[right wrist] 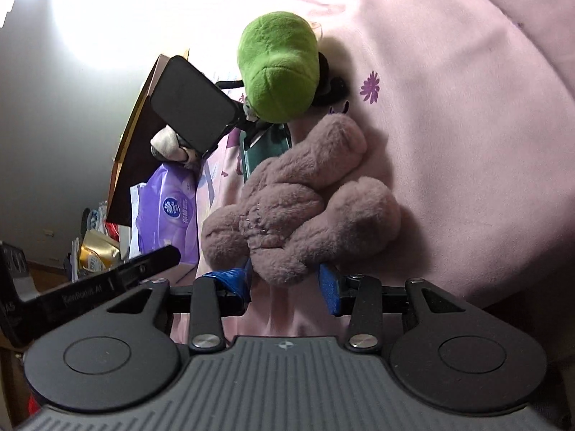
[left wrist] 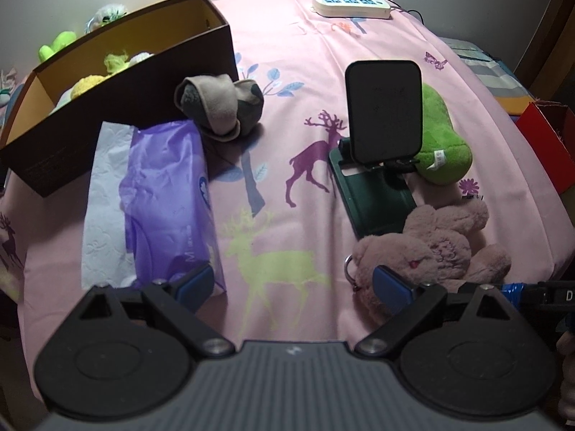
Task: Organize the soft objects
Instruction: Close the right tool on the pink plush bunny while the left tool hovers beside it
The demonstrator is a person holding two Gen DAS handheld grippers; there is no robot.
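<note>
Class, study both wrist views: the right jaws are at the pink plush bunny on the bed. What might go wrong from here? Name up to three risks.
1. The right gripper has only the edge of the pink plush bunny, so it may slip free.
2. The bunny touches the green phone stand; lifting may tip the stand.
3. Its key ring may snag the pink sheet.

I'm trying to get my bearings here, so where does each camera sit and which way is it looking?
Left wrist: behind the open left gripper, angled down across the pink printed bedsheet toward the dark brown cardboard box; its own two fingers show.
Right wrist: behind the right gripper, rolled sideways, close on the fluffy mauve plush rabbit between its fingers; the left gripper's finger also shows.
Shared: rabbit, green plush toy, purple tissue pack, black phone stand.
</note>
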